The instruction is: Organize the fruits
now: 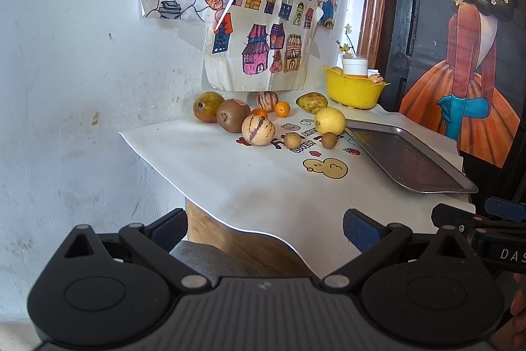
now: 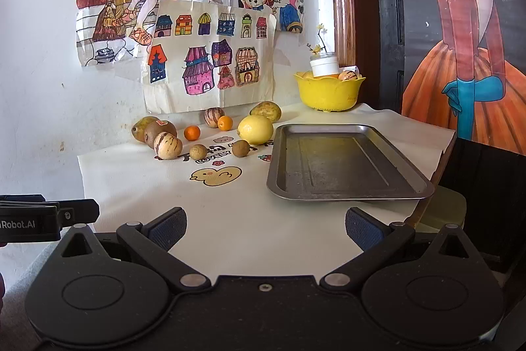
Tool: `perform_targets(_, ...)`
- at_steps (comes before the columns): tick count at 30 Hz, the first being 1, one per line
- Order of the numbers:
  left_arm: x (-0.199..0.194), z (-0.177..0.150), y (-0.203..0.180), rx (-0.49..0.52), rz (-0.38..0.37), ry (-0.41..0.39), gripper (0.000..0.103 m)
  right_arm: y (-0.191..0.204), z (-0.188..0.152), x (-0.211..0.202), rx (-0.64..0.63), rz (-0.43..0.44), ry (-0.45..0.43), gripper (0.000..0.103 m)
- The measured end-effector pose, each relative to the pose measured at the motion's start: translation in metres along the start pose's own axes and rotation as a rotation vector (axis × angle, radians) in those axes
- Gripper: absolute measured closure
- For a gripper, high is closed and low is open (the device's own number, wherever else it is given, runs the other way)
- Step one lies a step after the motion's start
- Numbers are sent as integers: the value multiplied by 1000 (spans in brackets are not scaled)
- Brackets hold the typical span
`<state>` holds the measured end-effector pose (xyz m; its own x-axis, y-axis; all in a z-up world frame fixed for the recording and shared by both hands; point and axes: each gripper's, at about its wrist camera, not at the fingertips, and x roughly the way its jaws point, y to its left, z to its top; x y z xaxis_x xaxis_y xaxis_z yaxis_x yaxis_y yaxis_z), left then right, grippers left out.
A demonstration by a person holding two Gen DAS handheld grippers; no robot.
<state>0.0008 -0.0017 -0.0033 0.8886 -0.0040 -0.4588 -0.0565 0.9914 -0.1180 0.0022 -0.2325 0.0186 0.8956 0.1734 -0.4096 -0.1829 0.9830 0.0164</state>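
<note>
Several fruits lie loose on the white cloth near the wall: a yellow lemon point(image 2: 255, 129) point(image 1: 329, 120), a striped melon point(image 2: 167, 145) point(image 1: 258, 130), a brown kiwi-like fruit point(image 1: 233, 115), two small oranges point(image 2: 192, 132) point(image 2: 225, 123), two small brown longans point(image 2: 240, 148) point(image 2: 198, 151). An empty metal tray point(image 2: 345, 163) point(image 1: 411, 160) lies to their right. My left gripper point(image 1: 264, 227) and right gripper point(image 2: 265, 227) are both open and empty, at the table's near edge, well short of the fruits.
A yellow bowl point(image 2: 328, 91) point(image 1: 355, 89) with fruit and a white jar stands at the back by the door frame. Drawings hang on the wall behind. The cloth-covered table point(image 2: 230, 219) drops off at left and front.
</note>
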Motion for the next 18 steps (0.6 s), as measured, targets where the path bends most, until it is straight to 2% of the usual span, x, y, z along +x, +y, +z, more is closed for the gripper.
perform_targets(18, -1, -6, 0, -3, -2, 5, 0, -1, 0, 0, 1, 0, 3, 0)
